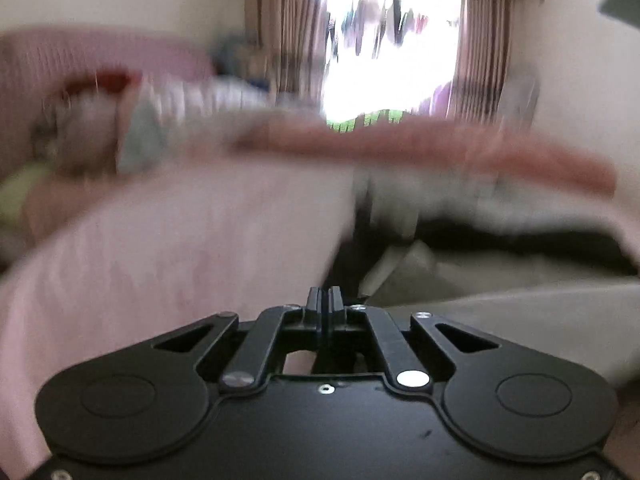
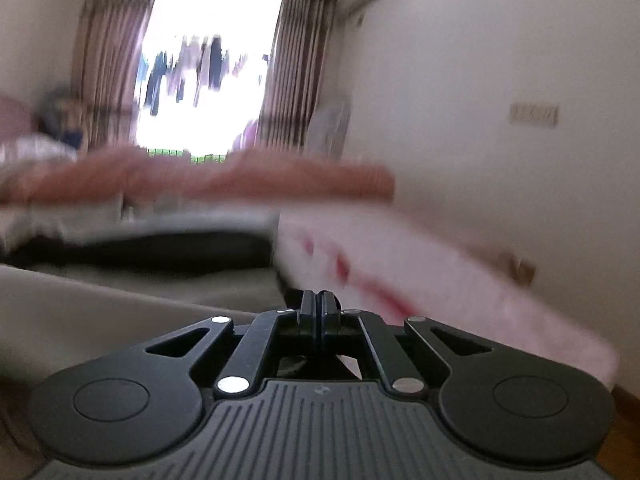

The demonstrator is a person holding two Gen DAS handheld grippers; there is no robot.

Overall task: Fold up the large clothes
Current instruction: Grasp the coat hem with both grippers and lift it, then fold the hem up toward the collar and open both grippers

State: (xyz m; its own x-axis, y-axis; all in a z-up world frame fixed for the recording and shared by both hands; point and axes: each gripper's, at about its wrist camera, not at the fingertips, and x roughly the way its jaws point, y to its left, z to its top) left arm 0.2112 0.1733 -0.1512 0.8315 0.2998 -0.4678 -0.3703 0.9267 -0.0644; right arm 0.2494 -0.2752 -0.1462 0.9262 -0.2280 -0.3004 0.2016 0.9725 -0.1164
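Both views are smeared w/ motion blur, so detail is thin. The left tongs [image 1: 324, 300] stand pressed together, fingers touching; whether a thin edge of cloth is pinched between the tips can't be told, since the tips sit right at the cloth's near edge. Same for the right tongs [image 2: 319, 302]: narrow, closed, w/ fabric directly ahead and possibly caught.

The task's thing, a large pale pink soft garment [image 1: 168, 240], spreads ahead and to the left of the left tongs. In the right view a pale pink cloth w/ red marks [image 2: 420, 280] runs ahead and off to the right of the right tongs; prob. the same piece, but that's a judgement. Between the two sits a grey-beige cloth over a dark band [image 1: 500, 224], and beyond both tongs a long salmon-coloured bolster-like roll [image 1: 420, 152] lies across the bed.

Step in hand, as judged: an early one, each tongs closed at a corner or hem, about to carry the edge over. Next move calls for lifting both ends evenly, keeping the hem taut, and laying it square on the far side.

Count: 2 tongs, 1 pink garment (likely), 1 salmon roll, 1 bright window w/ 2 striped brown curtains [image 2: 304, 64].
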